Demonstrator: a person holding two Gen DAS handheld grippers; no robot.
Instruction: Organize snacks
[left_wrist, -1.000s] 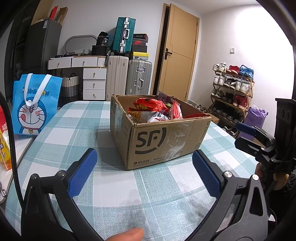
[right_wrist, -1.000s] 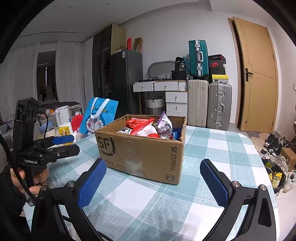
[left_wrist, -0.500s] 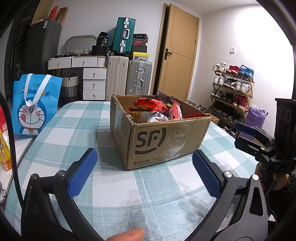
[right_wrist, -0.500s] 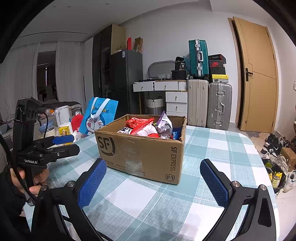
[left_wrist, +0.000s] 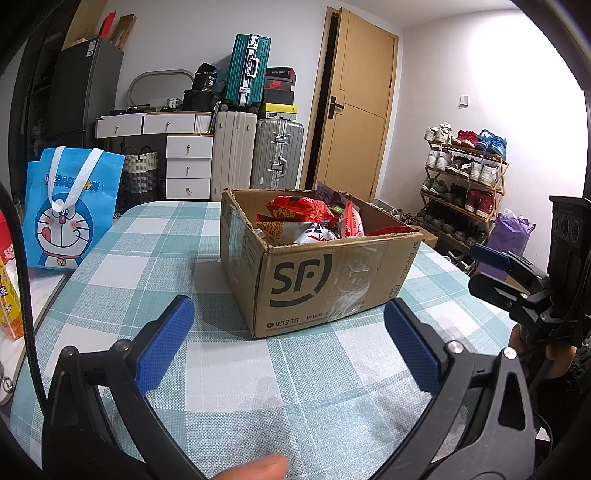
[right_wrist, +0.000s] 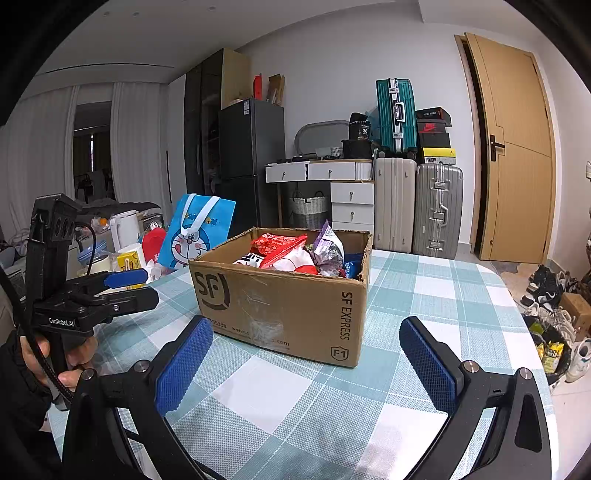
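Observation:
An open brown SF cardboard box (left_wrist: 332, 280) (right_wrist: 280, 299) stands on the checked tablecloth, filled with snack bags: red ones (left_wrist: 299, 210) (right_wrist: 277, 243), a white one (left_wrist: 314, 234) and a purple one (right_wrist: 328, 247). My left gripper (left_wrist: 288, 347) is open and empty, hovering over the table in front of the box; it also shows in the right wrist view (right_wrist: 129, 284). My right gripper (right_wrist: 306, 362) is open and empty, in front of the box's other corner; it shows at the right of the left wrist view (left_wrist: 491, 273).
A blue Doraemon bag (left_wrist: 70, 214) (right_wrist: 195, 232) stands at the table's left side, with cartons (left_wrist: 9, 295), a kettle (right_wrist: 123, 227) and cups beyond it. Suitcases (left_wrist: 255, 151), drawers, a door and a shoe rack (left_wrist: 461, 188) stand behind the table.

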